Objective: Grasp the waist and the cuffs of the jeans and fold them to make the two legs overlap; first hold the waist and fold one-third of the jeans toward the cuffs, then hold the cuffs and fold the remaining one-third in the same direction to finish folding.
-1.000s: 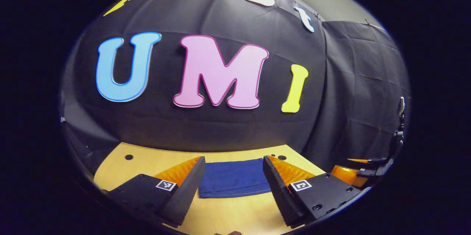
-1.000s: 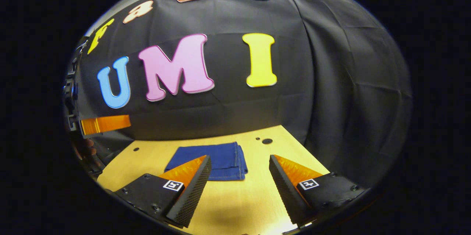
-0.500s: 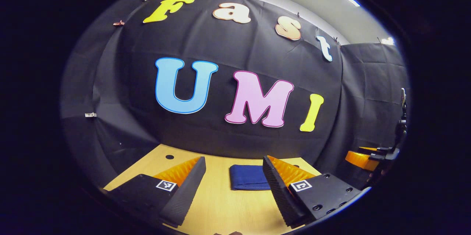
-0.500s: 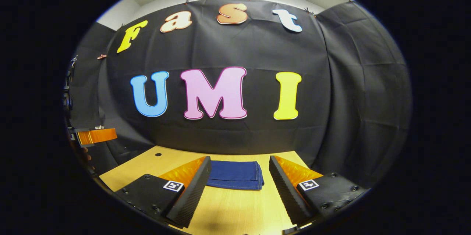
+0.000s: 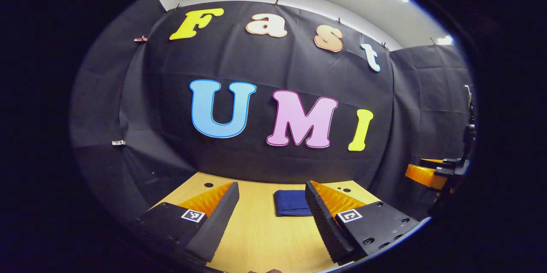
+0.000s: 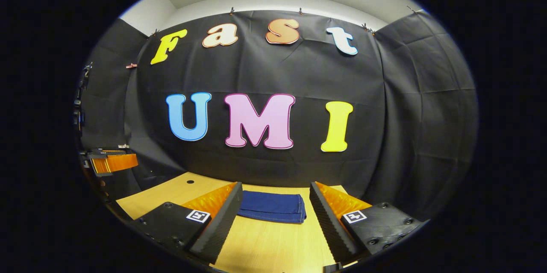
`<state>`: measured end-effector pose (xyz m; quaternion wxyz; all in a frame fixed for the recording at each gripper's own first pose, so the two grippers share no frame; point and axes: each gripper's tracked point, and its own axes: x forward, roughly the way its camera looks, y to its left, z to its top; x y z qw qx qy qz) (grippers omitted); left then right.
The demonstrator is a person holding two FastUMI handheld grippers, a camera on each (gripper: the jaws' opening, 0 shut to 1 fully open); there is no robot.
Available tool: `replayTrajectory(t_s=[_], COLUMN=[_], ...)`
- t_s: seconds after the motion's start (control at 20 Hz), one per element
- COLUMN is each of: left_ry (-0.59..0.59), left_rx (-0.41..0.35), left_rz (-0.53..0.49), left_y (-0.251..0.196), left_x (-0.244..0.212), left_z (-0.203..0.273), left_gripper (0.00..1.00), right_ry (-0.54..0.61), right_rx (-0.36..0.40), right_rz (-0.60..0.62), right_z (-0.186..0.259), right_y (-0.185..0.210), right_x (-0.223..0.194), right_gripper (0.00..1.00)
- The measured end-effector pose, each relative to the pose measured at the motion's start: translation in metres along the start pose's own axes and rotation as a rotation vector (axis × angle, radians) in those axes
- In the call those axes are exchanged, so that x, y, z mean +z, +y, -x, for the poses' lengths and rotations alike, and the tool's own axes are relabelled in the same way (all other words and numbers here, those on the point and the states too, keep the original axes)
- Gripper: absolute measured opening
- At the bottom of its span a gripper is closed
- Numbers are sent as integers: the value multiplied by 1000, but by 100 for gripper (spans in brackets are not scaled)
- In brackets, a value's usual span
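The dark blue jeans (image 5: 291,203) lie folded into a small flat stack on the wooden table (image 5: 260,239), toward its far side. My left gripper (image 5: 272,192) stands open well short of the stack, nothing between its fingers. In the right gripper view the same jeans (image 6: 273,206) lie flat beyond my right gripper (image 6: 276,192), which is open too and holds nothing. The right gripper (image 5: 431,172) also shows at the right edge of the left gripper view, and the left gripper (image 6: 111,161) at the left edge of the right gripper view.
The table top (image 6: 273,247) has small round holes (image 6: 189,182) near its far edge. Black cloth walls close the booth behind and on both sides, close behind the jeans.
Both grippers have drawn back from the folded jeans and tilted up, so the stack looks smaller and farther off. The jeans have not moved.
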<state>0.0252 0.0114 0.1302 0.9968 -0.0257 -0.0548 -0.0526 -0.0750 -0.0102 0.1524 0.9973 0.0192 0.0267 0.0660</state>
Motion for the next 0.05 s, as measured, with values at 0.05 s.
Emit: replayTrajectory(t_s=[0.05], left_ry=[-1], left_rx=[1], left_rz=[-6], left_y=[-3], left_x=[0], left_z=[2], left_gripper=[96], right_ry=[12], right_rx=[7], right_rz=[1], right_z=[3], right_y=[1], right_x=[-3], right_gripper=[96])
